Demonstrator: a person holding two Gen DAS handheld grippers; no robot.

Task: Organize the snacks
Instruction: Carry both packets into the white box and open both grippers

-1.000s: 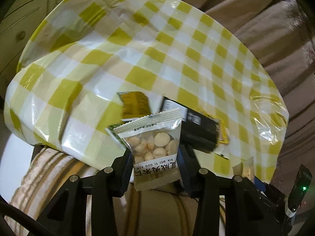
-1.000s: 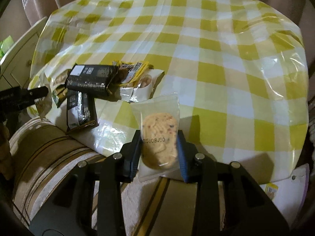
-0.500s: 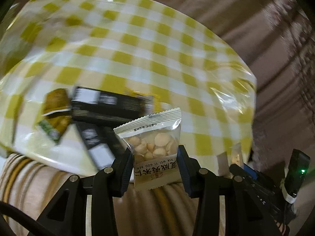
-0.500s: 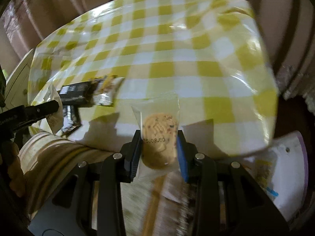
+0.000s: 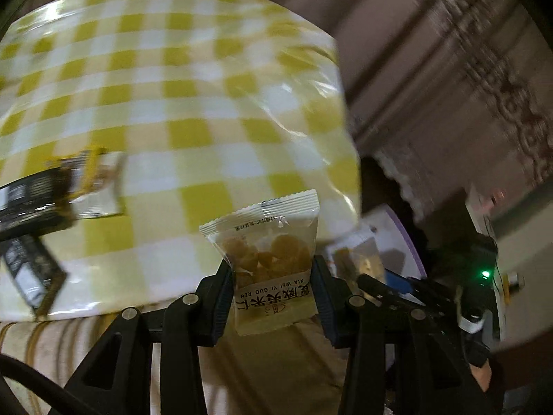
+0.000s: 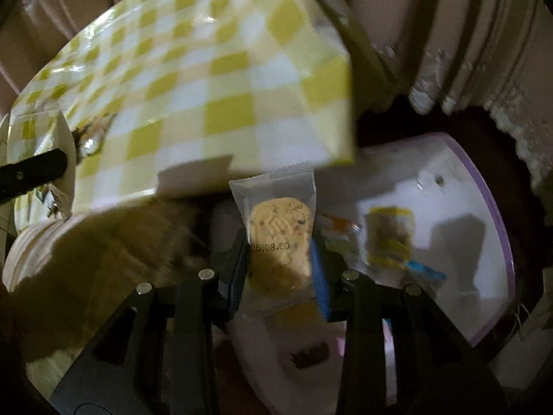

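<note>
left wrist view: your left gripper points steeply down, jaws partway closed and clamped on both side edges of a nut packet. packet stands upright between the pads, sealed top edge up, printed strip at the bottom. it sits over the near right corner of the checked tablecloth, above the striped cushion below the table's near edge. near the cloth's left edge, black snack packs lie in a loose pile w/ a yellow-trimmed wrapper; one black pack pokes over the near edge. all blurred, can't read labels.

right wrist view: your right gripper also tilts well down, jaws narrowed onto a clear-wrapped cookie, pads pressing on its left and right sides. cookie is upright, date stamp across the middle. it hangs just past the cloth's near right corner, in front of a white tray w/ purple rim that sits lower than the table. in the tray: a yellow-banded packet near the middle, an orange-marked wrapper just left of it, a dark item nr the near edge. a finger of your left gripper shows as a black bar at far left of this view.
</note>
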